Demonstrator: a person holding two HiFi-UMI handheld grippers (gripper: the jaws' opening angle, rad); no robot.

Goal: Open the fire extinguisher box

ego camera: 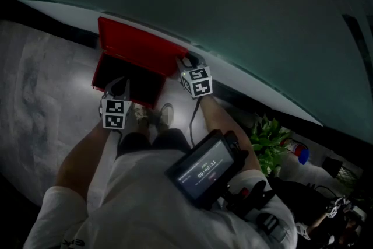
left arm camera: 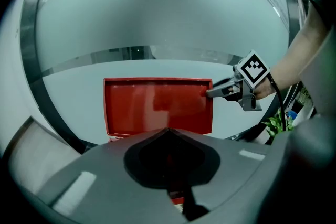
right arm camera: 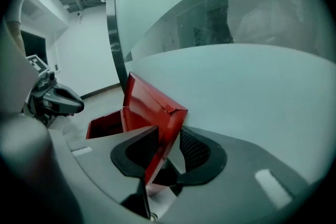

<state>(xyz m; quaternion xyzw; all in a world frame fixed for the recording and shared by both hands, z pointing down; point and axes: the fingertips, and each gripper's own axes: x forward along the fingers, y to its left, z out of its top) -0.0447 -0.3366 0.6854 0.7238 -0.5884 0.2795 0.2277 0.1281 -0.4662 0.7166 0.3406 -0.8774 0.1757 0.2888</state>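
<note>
A red fire extinguisher box (ego camera: 97,75) sits on the grey floor against a curved wall. Its lid (ego camera: 137,46) stands raised, tilted back toward the wall, and the dark inside shows. My right gripper (ego camera: 187,62) is at the lid's upper right corner. In the right gripper view the lid's edge (right arm camera: 157,107) runs between the jaws of that gripper (right arm camera: 168,140), and a pale gap shows beside the right pad (right arm camera: 197,149). My left gripper (ego camera: 119,86) hovers over the box's front edge, shut and empty (left arm camera: 168,134). Seen from the left gripper, the lid (left arm camera: 157,105) faces me with the right gripper (left arm camera: 209,93) at its corner.
A potted plant (ego camera: 269,137) stands on the floor to the right, with a red and blue object (ego camera: 300,151) beyond it. The person's shoes (ego camera: 166,114) are just in front of the box. A screen device (ego camera: 204,169) hangs at the person's chest. A frosted glass wall rises behind the box.
</note>
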